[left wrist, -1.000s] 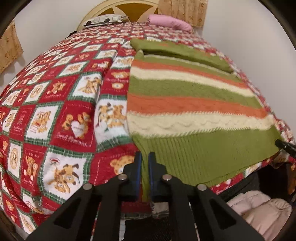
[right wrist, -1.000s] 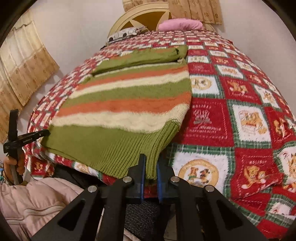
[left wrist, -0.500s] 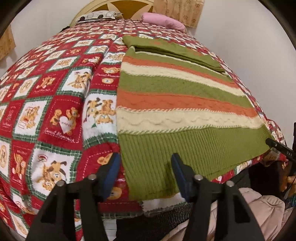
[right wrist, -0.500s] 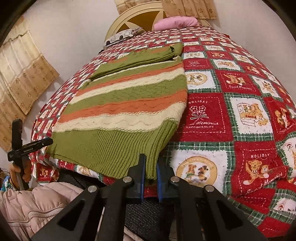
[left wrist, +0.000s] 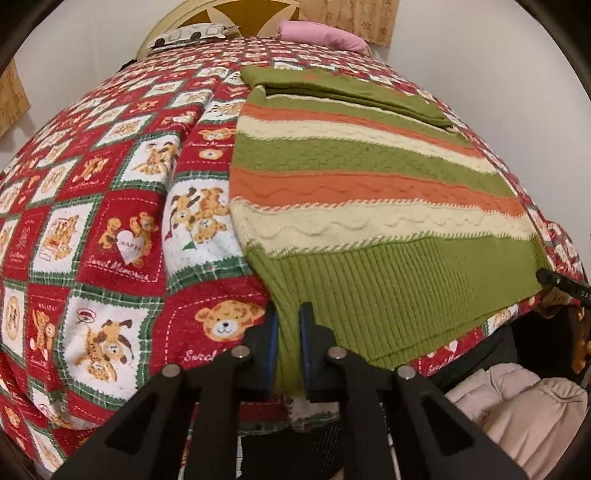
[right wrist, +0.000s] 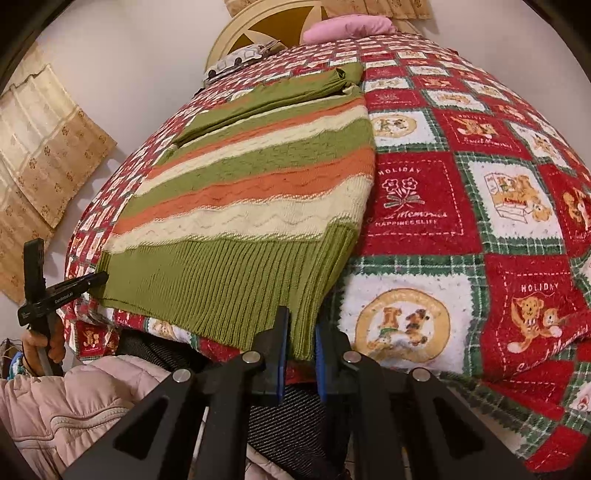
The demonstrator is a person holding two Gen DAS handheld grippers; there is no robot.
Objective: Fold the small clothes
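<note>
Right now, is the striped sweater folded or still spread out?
Partly folded: the striped sweater lies flat on the quilt, sleeves folded across its top, body still full length.

I see a bed (left wrist: 110,229) under a red teddy-bear patchwork blanket. A striped green, orange and cream sweater (left wrist: 369,206) lies flat on it toward the near edge; a pink pillow (left wrist: 317,33) sits far back.
</note>
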